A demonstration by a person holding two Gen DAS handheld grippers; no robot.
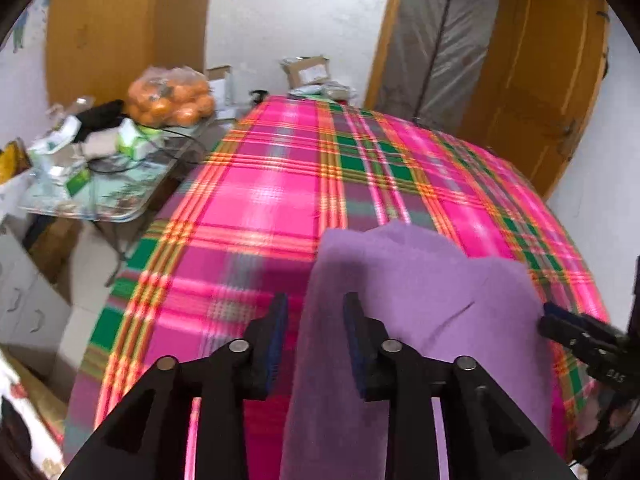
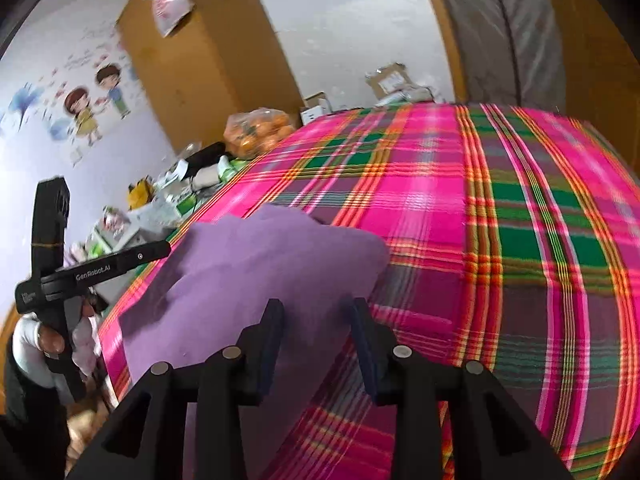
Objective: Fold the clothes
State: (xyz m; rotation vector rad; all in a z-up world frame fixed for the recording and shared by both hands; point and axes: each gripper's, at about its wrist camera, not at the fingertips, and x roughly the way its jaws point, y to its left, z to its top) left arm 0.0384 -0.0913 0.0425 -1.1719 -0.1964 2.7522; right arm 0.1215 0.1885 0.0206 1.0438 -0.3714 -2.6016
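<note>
Left side table: cluttered low glass-topped table [image 1: 120, 200] off the left edge of the bed, heaped with packets, dark cables and a clear plastic bag of oranges [image 1: 170, 96]; no room to swing that way.
Left gripper [image 1: 316, 340]: black two-finger tool with blue pads, jaws apart and pressing on nothing; left border of the cloth lies loose between them in the left wrist view.
Garment: soft purple fleece cloth [image 1: 412, 300], lying in a loose folded heap on the near part of the bed, nearer its left edge, far corners lumpy and uneven.
Right gripper [image 2: 318, 340]: same black build, jaws apart, released; right border of the purple cloth under and between them, no pinch visible.
Bed cover: bright pink, green and orange plaid sheet [image 2: 500, 240], flat and bare from the cloth out to the far and right edges.
Step in hand: seemingly a fold just laid and let go, both tools free above the near border; frames blurred, so exact contact uncertain.
Next move: probably a fresh grip on two near corners, pads closing on one layer only, then a lift and carry toward the far side.
Edges: near-left bed edge just beside the cloth, risk of slipping off there.
Open room: wide bare plaid to the right and far; cardboard boxes [image 1: 308, 70] and wooden door [image 1: 540, 80] well beyond.
</note>
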